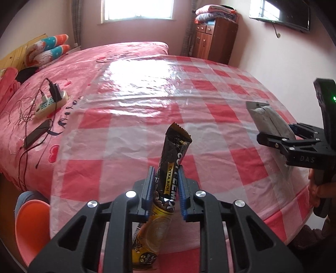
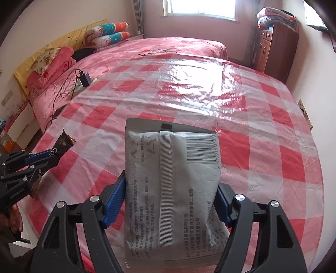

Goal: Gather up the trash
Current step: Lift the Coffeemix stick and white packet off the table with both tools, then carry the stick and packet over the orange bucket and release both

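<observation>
Both grippers hang over the table with the red-and-white checked cloth [image 1: 210, 109] under clear plastic, and each has a piece of trash.

The left gripper [image 1: 166, 184] has its blue pads pressed tight on a black-and-gold coffee stick sachet [image 1: 174, 155], which stands up between them, torn top above the cloth. From the left wrist the print reads "EXTRA RICH", with part of a white name running along the sachet, something like "COFFEEMIX". Only this view shows the power strip [image 1: 50, 103] with chargers and cables on the pink bed left of the table, the orange stool [image 1: 31, 222] at the table's near left edge, and the wall screen [image 1: 281, 14] up right.

The right gripper [image 2: 172, 199] has its blue pads set wide and pressing both sides of a grey-white pouch [image 2: 170, 178] over the table's near middle. This view alone gives the pouch's back: a barcode, a ribbed centre seam, a round symbol and lines of Chinese print too small to read. From the left wrist that pouch shows merely as a grey edge at the table's right side.
</observation>
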Demonstrator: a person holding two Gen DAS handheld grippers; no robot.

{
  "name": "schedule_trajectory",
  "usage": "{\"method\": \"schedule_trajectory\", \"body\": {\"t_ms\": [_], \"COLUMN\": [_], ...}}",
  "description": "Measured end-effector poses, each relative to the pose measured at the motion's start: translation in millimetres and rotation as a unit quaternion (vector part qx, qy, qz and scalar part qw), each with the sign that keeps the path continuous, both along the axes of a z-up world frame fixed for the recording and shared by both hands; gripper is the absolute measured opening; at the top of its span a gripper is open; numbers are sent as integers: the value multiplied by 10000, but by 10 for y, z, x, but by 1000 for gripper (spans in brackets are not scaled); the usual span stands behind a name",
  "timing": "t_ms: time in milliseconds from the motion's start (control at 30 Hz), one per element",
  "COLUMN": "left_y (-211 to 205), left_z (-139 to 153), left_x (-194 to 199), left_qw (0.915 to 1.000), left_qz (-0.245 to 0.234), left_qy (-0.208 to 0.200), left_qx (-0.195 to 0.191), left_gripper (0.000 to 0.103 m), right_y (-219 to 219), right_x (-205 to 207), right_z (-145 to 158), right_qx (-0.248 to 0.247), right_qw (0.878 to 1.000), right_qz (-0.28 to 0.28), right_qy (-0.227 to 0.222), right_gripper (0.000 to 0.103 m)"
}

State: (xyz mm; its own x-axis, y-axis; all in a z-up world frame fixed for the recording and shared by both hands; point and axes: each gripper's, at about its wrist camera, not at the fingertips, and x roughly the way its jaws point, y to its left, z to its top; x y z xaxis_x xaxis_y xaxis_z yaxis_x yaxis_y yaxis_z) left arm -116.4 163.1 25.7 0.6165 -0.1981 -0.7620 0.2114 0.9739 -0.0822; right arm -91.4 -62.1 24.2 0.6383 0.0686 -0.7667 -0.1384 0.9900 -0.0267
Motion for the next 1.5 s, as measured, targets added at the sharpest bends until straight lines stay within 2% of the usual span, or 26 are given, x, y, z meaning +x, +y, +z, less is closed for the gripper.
{"method": "schedule_trajectory", "body": {"t_ms": [333, 800, 1133, 1500], "left_y": [406, 1119, 1622, 2173], "left_z": [206, 316, 166, -46], "left_x": [-88, -413, -714, -1063], "left_qw": [9979, 9892, 9799, 9652], "left_qz": [586, 1409, 1978, 2613], "left_qy": [-267, -398, -188, 77], "left_qx": [-37, 63, 154, 8], "left_gripper": [22, 22, 22, 22], "right_y": [350, 1152, 1836, 2665], "right_x": [-2, -26, -61, -82], "right_z": [249, 431, 400, 250], "right_qx": [150, 323, 427, 538], "right_qw": [9989, 9901, 9759, 9531], "right_qz": [435, 1354, 2140, 2940], "right_qy": [-102, -150, 62, 471], "right_gripper": [73, 73, 73, 73]}}
